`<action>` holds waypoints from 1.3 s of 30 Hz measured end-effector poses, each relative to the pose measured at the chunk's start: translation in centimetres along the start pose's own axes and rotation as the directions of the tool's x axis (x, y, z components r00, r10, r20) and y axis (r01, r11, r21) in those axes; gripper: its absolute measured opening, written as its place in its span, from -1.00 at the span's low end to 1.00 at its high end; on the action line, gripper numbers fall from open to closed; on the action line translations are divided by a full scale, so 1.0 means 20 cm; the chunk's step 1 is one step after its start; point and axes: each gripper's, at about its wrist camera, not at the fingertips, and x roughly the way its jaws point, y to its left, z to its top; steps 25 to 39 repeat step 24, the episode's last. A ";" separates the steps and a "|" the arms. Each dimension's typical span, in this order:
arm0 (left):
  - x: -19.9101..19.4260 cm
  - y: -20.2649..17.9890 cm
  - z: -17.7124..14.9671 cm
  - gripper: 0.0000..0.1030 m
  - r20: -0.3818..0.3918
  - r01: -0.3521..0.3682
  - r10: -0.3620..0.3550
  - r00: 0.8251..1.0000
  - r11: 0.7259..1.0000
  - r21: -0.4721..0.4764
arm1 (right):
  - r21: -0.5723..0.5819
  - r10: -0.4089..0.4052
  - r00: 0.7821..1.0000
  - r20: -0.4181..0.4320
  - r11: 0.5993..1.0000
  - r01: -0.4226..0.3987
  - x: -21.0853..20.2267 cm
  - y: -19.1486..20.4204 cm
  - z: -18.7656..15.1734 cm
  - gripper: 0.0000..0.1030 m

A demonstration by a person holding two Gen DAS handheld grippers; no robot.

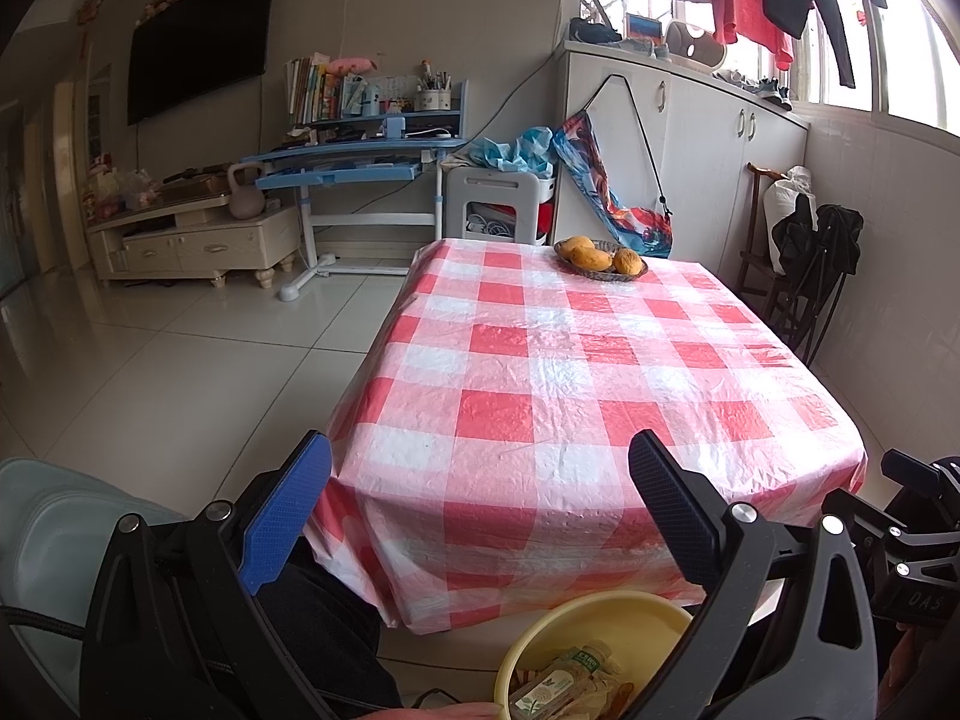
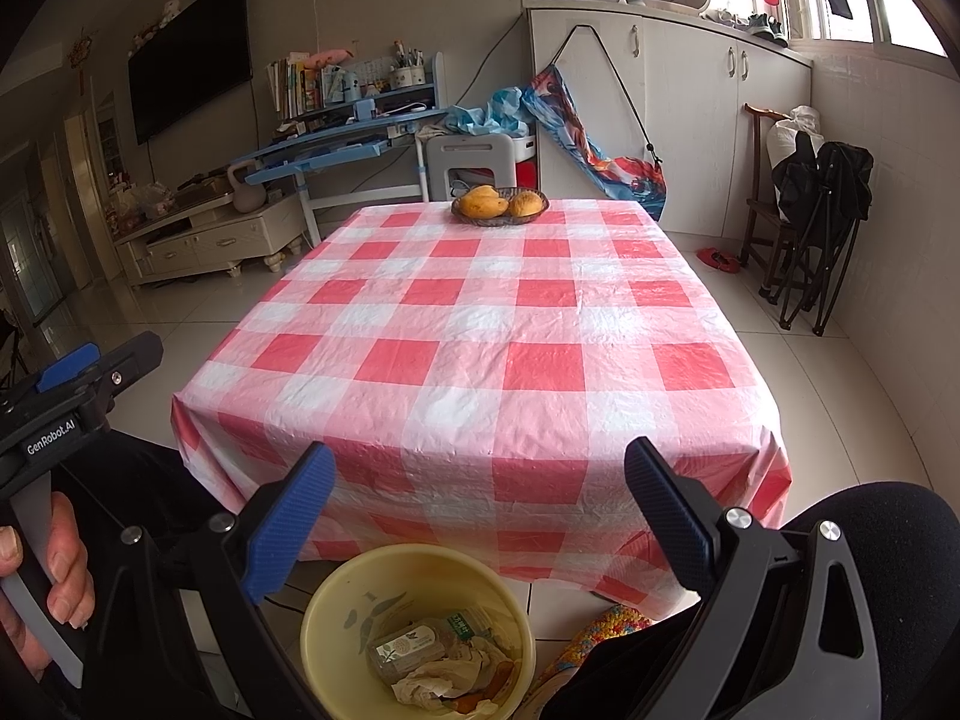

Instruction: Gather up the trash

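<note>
Two grippers are held above a yellow bin at the near end of a table (image 2: pixel 480 324) draped in a red-and-white checked plastic cloth, which fills the view ahead of both sets of jaws and hangs over the near edge just beyond the fingertips. Past the far end of the table, well beyond the jaws, a blue desk (image 2: pixel 336 150) stacked with books stands against the wall beneath a dark wall-mounted television (image 2: pixel 189 54), with white cabinets (image 2: pixel 678 114) to the right of it under the window. The yellow bin (image 2: pixel 336 594) sits on the tiled floor below and between the right gripper's fingers, just in front of the cloth's hanging edge; in the left wrist view the same bin lies low and toward the right-hand finger. The right gripper (image 2: pixel 480 480) has its jaws spread wide and holds nothing; the left gripper (image 1: pixel 480 468) likewise has its jaws spread wide with nothing between them. A woven basket (image 2: pixel 501 204) of yellow-orange fruit rests at the table's far end, straight ahead of the right jaws. Inside the bin lie a clear plastic bottle (image 2: pixel 414 648) with a green label, on its side, crumpled paper (image 2: pixel 432 687) beside it, and orange scraps.
</note>
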 end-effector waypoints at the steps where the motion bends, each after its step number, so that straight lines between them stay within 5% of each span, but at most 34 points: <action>1: 0.01 0.00 -0.01 0.86 -0.001 0.002 -0.002 1.000 1.000 -0.002 | 0.000 0.000 1.000 0.000 1.000 0.000 0.00 0.00 0.00 0.80; 7: -0.03 -0.02 -0.03 0.86 0.050 0.030 -0.030 0.998 1.000 0.004 | -0.002 0.008 1.000 -0.002 1.000 -0.008 0.00 0.00 0.00 0.80; 13: -0.09 -0.05 0.00 0.86 0.087 -0.042 0.038 0.995 0.998 0.047 | 0.027 0.058 0.998 -0.006 0.998 -0.058 0.04 -0.02 0.06 0.83; 24: 0.02 0.03 0.00 0.86 -0.095 0.011 -0.014 0.995 1.000 -0.027 | 0.076 0.009 0.990 -0.140 0.997 0.002 0.56 -0.22 0.43 0.85; 39: 0.02 0.03 0.00 0.86 -0.095 0.011 -0.014 0.995 1.000 -0.027 | 0.076 0.009 0.990 -0.140 0.997 0.002 0.56 -0.22 0.43 0.85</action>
